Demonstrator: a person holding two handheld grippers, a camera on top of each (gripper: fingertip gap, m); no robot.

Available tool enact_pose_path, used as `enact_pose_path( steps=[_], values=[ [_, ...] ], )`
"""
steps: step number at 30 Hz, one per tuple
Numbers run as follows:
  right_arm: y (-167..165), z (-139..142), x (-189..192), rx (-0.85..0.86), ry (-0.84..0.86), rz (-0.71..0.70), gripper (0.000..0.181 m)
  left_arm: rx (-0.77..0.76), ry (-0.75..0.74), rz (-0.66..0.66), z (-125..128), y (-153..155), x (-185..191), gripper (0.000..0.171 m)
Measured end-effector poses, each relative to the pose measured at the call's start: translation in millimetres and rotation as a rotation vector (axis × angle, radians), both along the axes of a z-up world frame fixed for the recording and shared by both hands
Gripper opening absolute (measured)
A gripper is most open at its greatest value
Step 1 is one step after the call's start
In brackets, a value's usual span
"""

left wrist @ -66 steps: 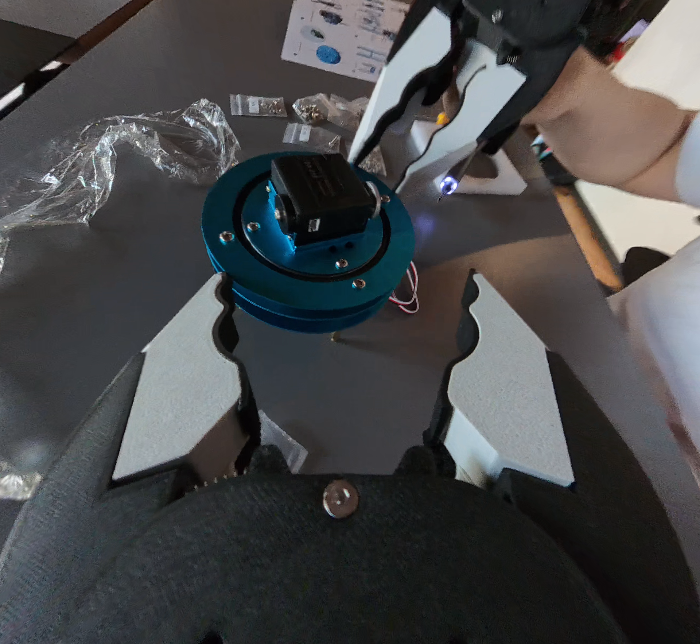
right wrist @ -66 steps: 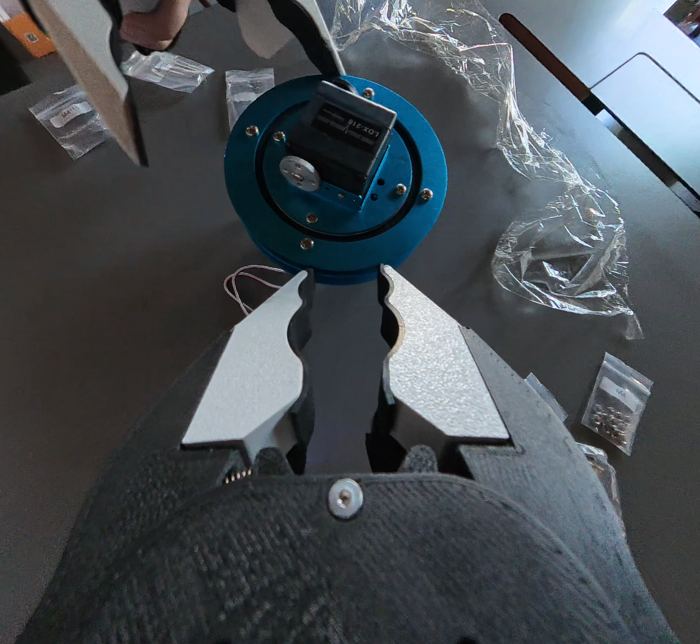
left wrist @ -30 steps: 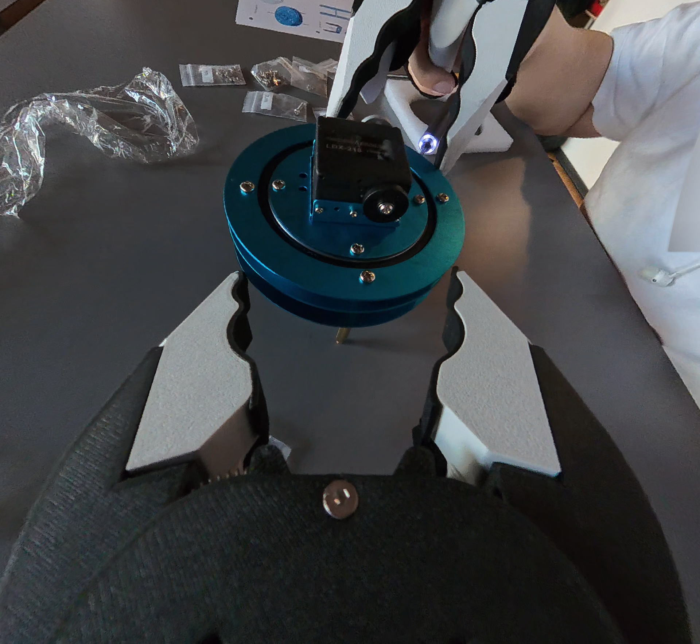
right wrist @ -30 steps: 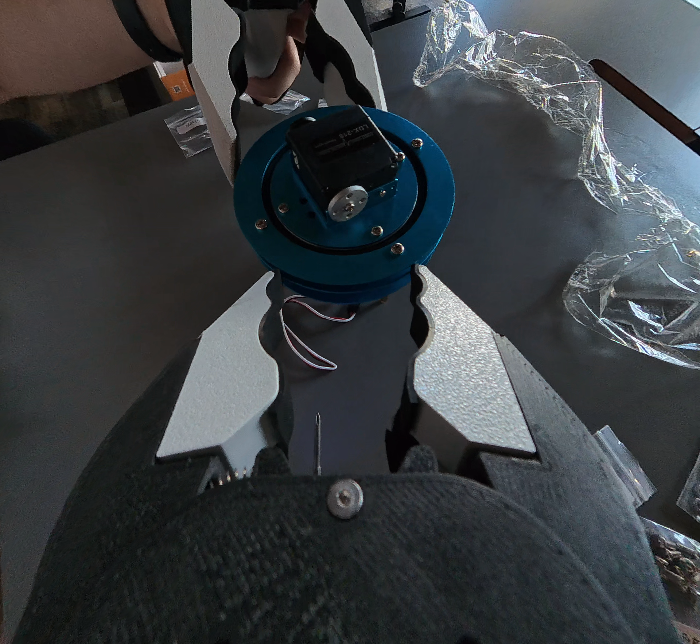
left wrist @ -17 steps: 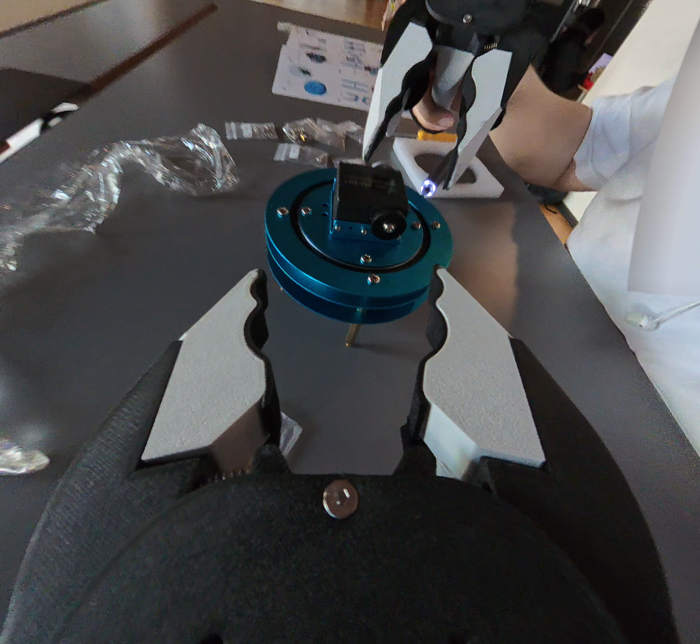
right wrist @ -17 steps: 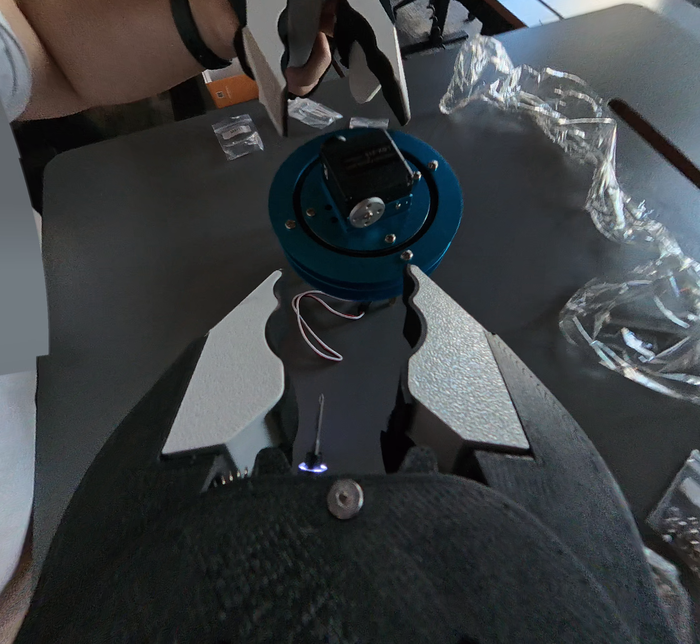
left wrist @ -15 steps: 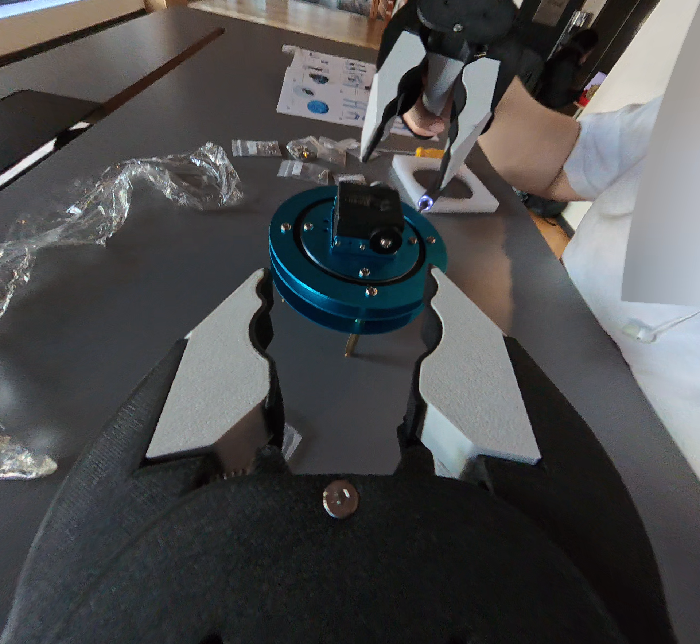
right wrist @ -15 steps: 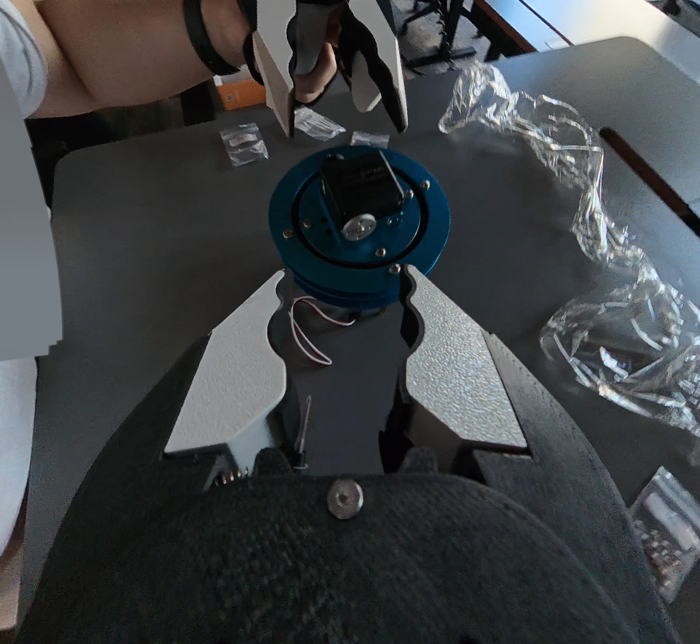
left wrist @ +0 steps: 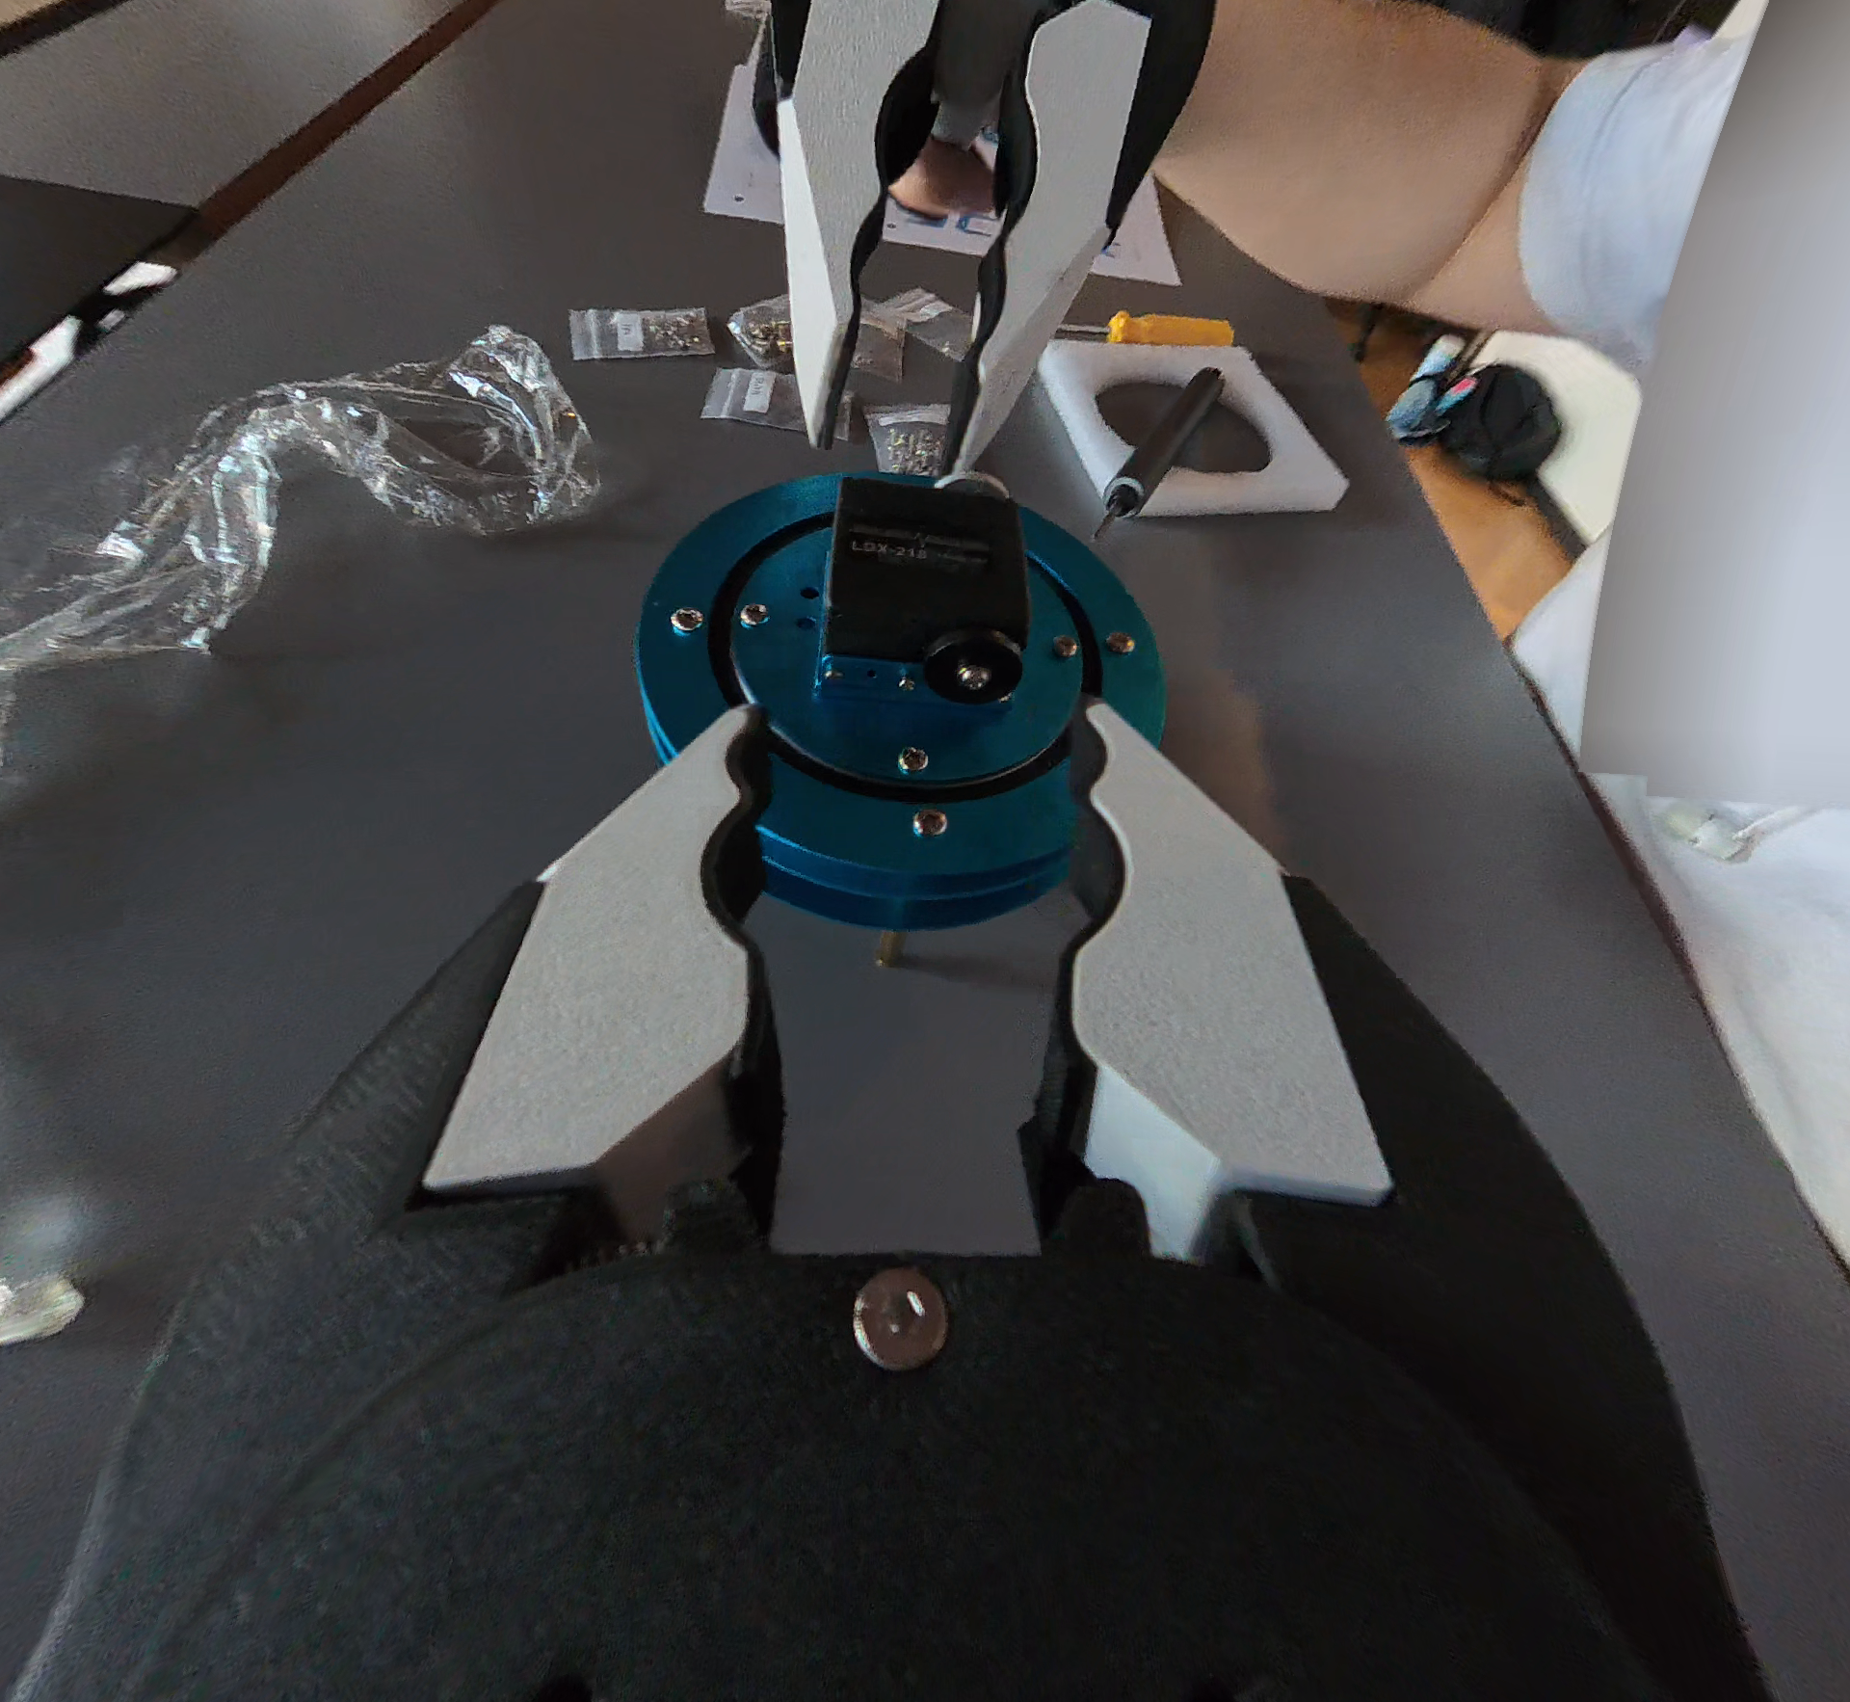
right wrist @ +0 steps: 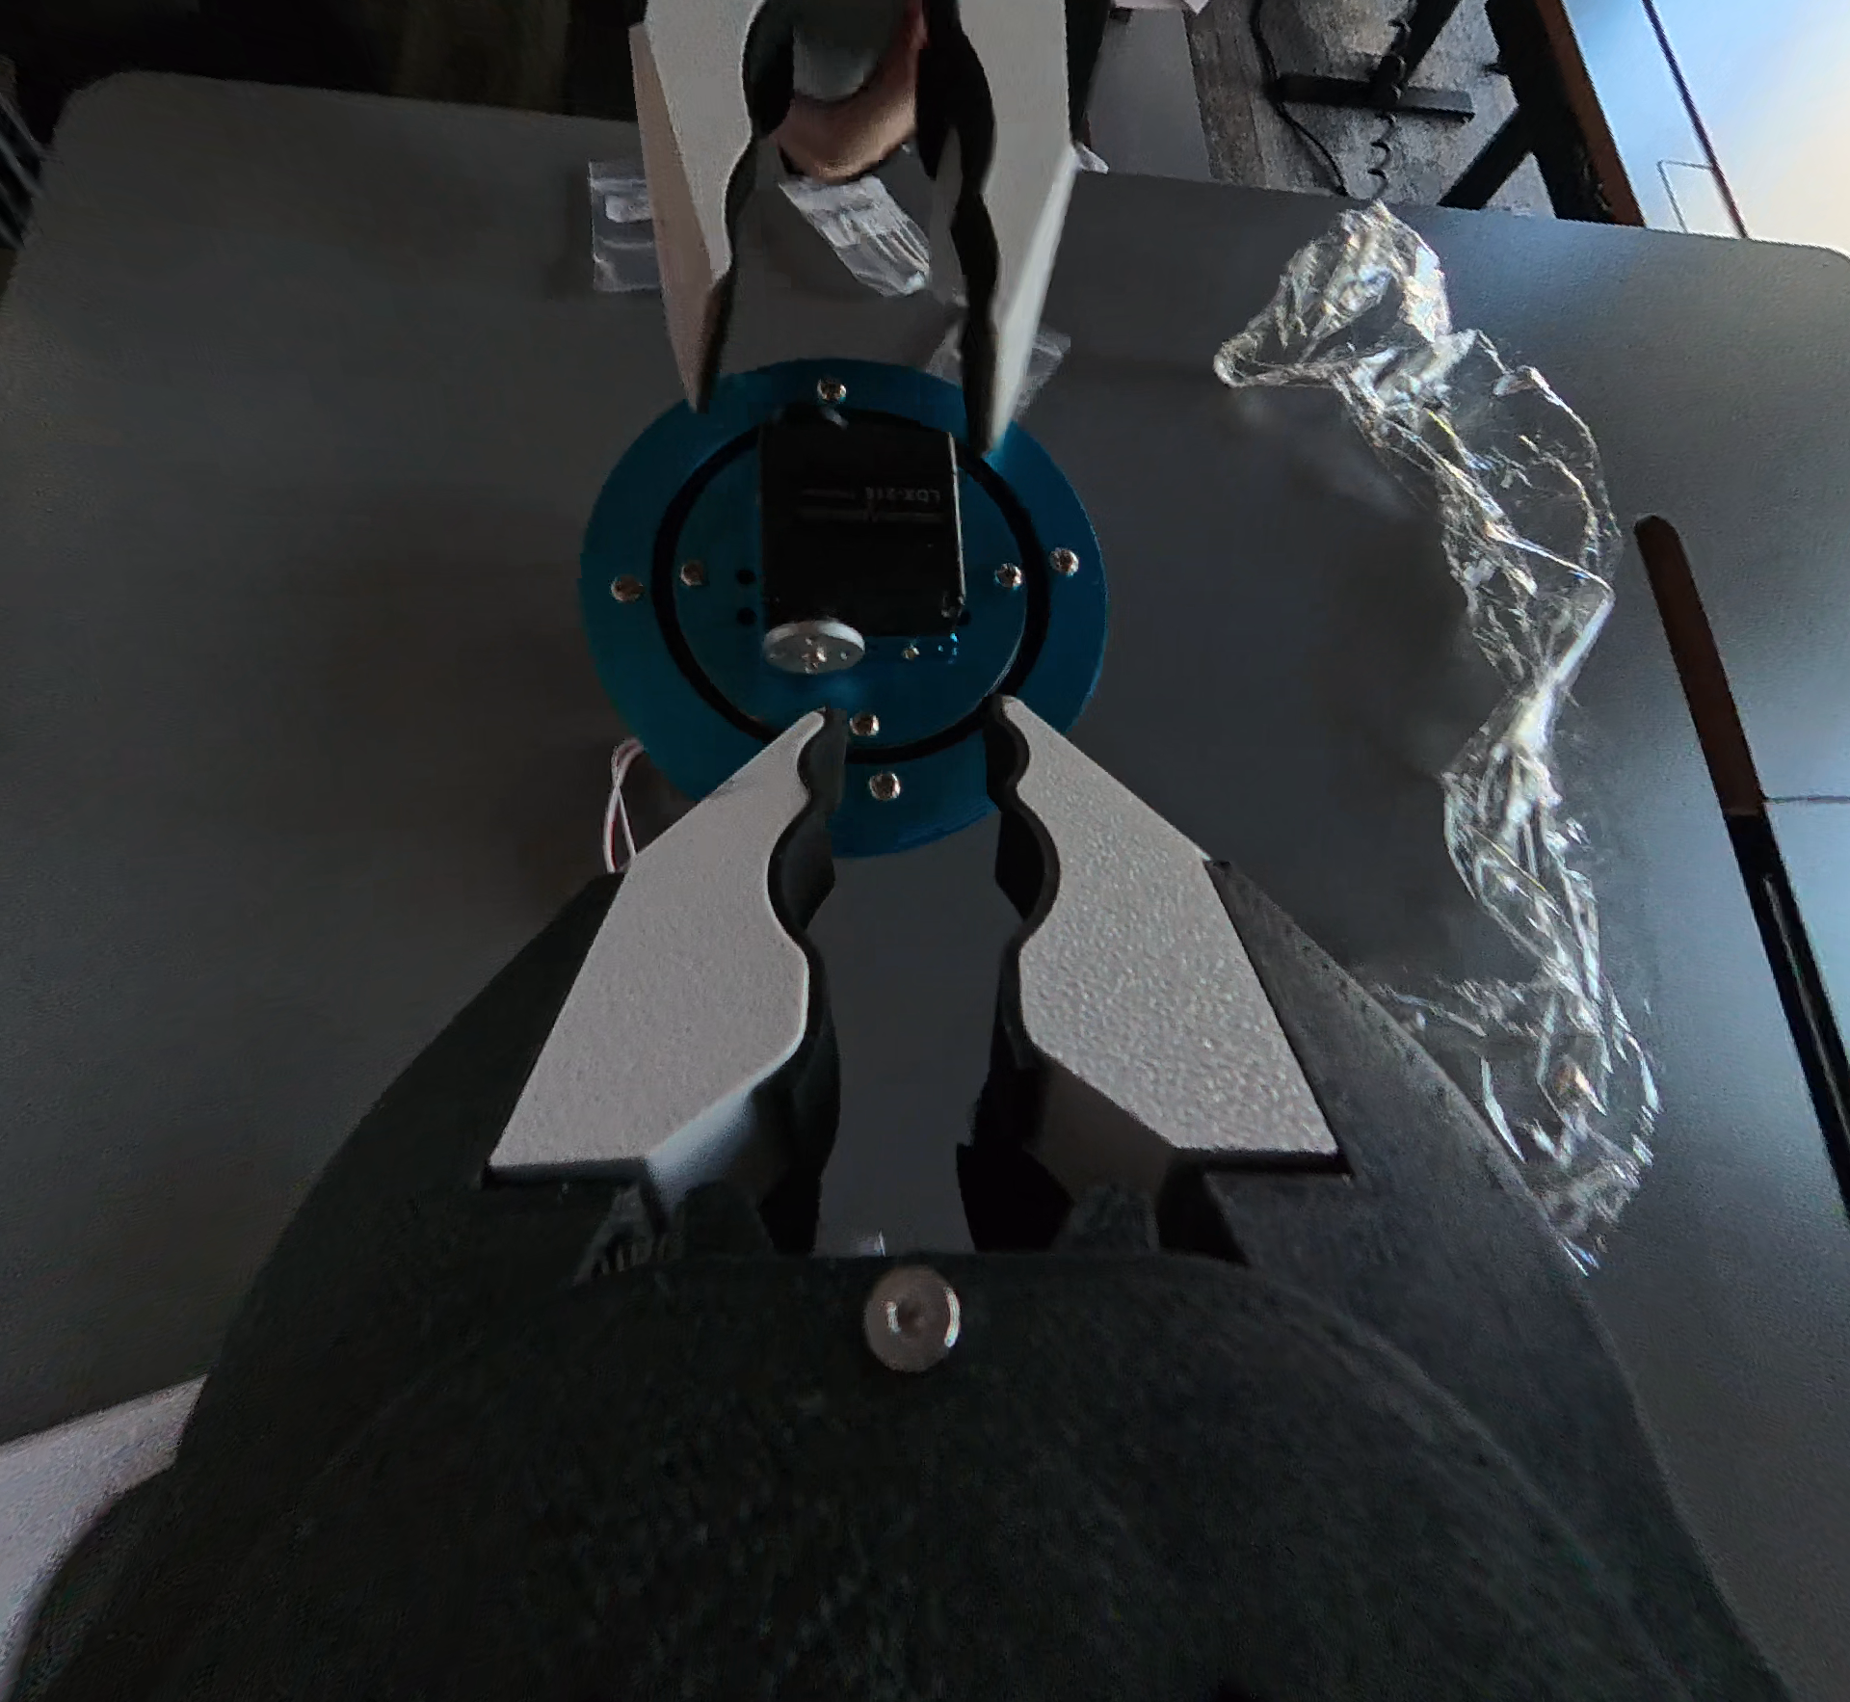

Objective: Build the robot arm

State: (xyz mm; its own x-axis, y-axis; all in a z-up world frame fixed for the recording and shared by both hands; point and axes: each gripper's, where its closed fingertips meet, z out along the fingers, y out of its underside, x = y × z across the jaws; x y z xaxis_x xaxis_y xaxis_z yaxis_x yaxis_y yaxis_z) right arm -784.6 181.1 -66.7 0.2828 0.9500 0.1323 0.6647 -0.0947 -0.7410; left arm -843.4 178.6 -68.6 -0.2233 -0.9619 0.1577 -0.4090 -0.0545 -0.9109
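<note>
Left wrist view: fingers (left wrist: 1121, 783) flanking blue disc (left wrist: 691, 683)

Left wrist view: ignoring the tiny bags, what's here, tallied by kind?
Blue disc: 1
Black box: 1
Clear wrap: 1
Foam frame: 1
Hand tools: 2 (yellow one, black one)
Paper sheet: 1
Tongs: 2 (left tongs, right tongs)
Total: 9

A pale printed marking sits on top of the black servo (left wrist: 926, 575) ahead of the left fingers; small bag labels (left wrist: 641, 332) and a printed sheet (left wrist: 941, 192) beyond are too small to read.
</note>
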Motion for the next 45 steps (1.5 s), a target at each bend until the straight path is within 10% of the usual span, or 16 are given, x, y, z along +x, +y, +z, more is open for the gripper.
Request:
enact_pose_path(
  steps=[5, 14, 31, 34, 45],
  values=[
    [-4.3, 9.2, -18.9, -0.136, 0.17, 0.042, 0.062, -0.037, -0.035, 0.008, 0.9, -2.2, 11.7, 0.066],
    [0.6, -7.6, -39.0, -0.057, 0.096, 0.051, 0.044, 0.125, -0.029, 0.017, 0.4, -4.1, 22.1, 0.042],
    [-20.3, 0.1, -24.6, -0.164, 0.179, 0.09, 0.058, -0.014, -0.04, 0.013, 10.3, -8.3, 5.0, 0.062],
    [-16.5, 14.9, -0.6, -0.147, 0.306, 0.069, 0.022, 0.006, -0.059, 0.041, 7.6, 7.5, -12.8, 0.008],
    [-3.7, -10.3, -14.0, -0.077, 0.194, 0.08, 0.0, 0.105, 0.012, -0.014, -2.8, 5.2, 5.3, 0.0]
  ],
)
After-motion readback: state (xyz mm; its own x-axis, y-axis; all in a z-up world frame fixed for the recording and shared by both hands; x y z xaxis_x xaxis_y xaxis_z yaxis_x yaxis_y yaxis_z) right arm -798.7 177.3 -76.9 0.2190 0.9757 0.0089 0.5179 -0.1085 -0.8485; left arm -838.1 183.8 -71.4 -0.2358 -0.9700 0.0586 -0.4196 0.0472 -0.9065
